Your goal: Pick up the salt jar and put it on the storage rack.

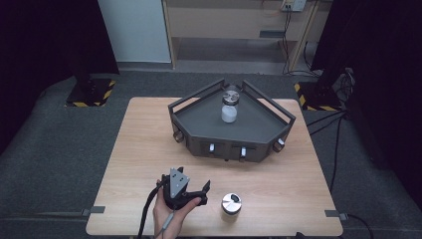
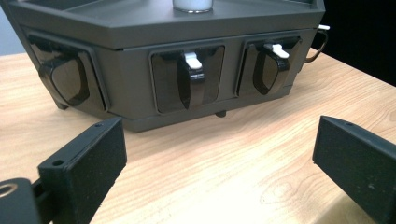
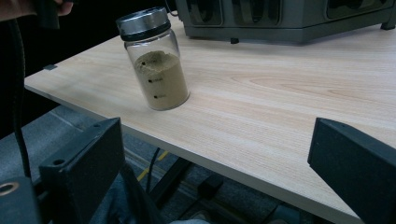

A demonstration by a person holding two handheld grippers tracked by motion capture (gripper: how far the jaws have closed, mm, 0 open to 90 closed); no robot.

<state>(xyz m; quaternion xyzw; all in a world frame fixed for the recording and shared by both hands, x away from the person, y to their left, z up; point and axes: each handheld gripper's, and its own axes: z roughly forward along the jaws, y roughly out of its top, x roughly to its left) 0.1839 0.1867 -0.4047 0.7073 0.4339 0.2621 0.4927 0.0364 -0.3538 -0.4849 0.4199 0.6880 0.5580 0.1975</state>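
With both grippers, left (image 1: 199,191) and right (image 3: 215,172), spread wide and empty, the approach step is in hand: the brown jar (image 1: 231,203) stands near the tray (image 1: 199,122), awaiting enclosure below its lid.

Grey tray (image 1: 199,117) sits on the desk (image 1: 139,149), well ahead of the jaws. White-filled jar (image 1: 229,105) stands upright inside it, near the back corner. Tray front wall carries two white-tipped latches (image 2: 192,59) in dark recesses, facing the jaws. Cables (image 1: 328,122) trail over the floor, far right.
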